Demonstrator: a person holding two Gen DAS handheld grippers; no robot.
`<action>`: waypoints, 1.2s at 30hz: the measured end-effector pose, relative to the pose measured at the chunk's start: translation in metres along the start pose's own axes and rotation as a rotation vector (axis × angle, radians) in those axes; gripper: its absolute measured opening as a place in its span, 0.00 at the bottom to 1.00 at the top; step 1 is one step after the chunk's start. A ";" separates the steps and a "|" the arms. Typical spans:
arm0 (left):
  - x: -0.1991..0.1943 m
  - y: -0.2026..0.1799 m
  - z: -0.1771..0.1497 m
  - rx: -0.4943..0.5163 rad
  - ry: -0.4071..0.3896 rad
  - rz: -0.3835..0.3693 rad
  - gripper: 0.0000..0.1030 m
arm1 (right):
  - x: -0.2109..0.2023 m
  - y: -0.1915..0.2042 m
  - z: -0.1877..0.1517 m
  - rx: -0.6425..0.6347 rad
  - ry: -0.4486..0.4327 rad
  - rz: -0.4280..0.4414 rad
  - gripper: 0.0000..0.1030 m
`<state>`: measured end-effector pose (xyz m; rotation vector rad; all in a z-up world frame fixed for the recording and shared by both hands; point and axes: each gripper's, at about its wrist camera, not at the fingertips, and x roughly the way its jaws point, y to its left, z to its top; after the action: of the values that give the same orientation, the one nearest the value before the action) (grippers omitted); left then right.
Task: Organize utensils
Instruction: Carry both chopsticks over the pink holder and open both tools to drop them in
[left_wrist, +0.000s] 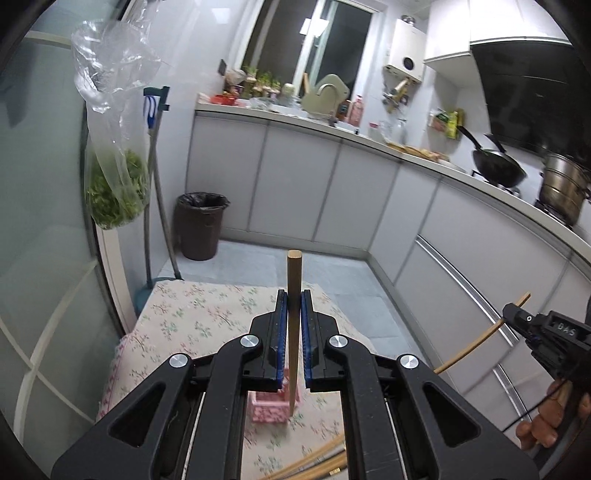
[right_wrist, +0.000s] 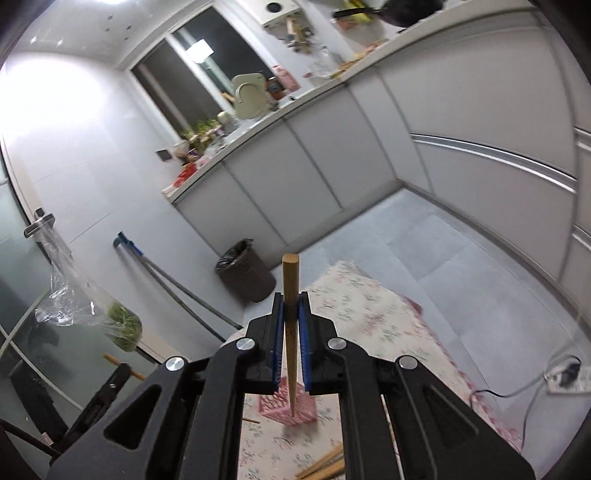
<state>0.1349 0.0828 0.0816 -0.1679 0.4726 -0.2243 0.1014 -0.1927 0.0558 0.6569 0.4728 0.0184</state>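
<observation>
My left gripper (left_wrist: 294, 299) is shut on a wooden chopstick (left_wrist: 293, 280) that stands between its blue pads, its thin end pointing down over a pink slotted holder (left_wrist: 269, 410) on the floral tablecloth. My right gripper (right_wrist: 290, 301) is shut on another wooden chopstick (right_wrist: 290, 280), its tip above the same pink holder (right_wrist: 291, 408). The right gripper with its chopstick also shows in the left wrist view (left_wrist: 513, 310). Several loose chopsticks lie on the cloth near me in the left wrist view (left_wrist: 314, 465) and in the right wrist view (right_wrist: 325, 463).
The small table with a floral cloth (left_wrist: 207, 314) stands in a kitchen. A brown bin (left_wrist: 199, 225) and a mop (left_wrist: 159, 177) stand beyond it. A bag of greens (left_wrist: 118, 192) hangs on the glass door at left. Cabinets and a worktop (left_wrist: 369, 177) run to the right.
</observation>
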 end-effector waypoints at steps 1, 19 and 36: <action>0.006 0.001 0.003 -0.002 -0.006 0.011 0.06 | 0.007 0.004 0.001 -0.004 0.001 0.007 0.08; 0.049 0.033 -0.012 -0.086 0.053 -0.014 0.24 | 0.101 0.044 -0.022 -0.100 0.058 0.051 0.08; 0.040 0.042 -0.003 -0.112 0.050 0.021 0.32 | 0.152 0.063 -0.054 -0.198 0.139 0.042 0.11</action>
<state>0.1755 0.1130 0.0524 -0.2674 0.5368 -0.1814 0.2221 -0.0861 -0.0075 0.4727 0.5824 0.1499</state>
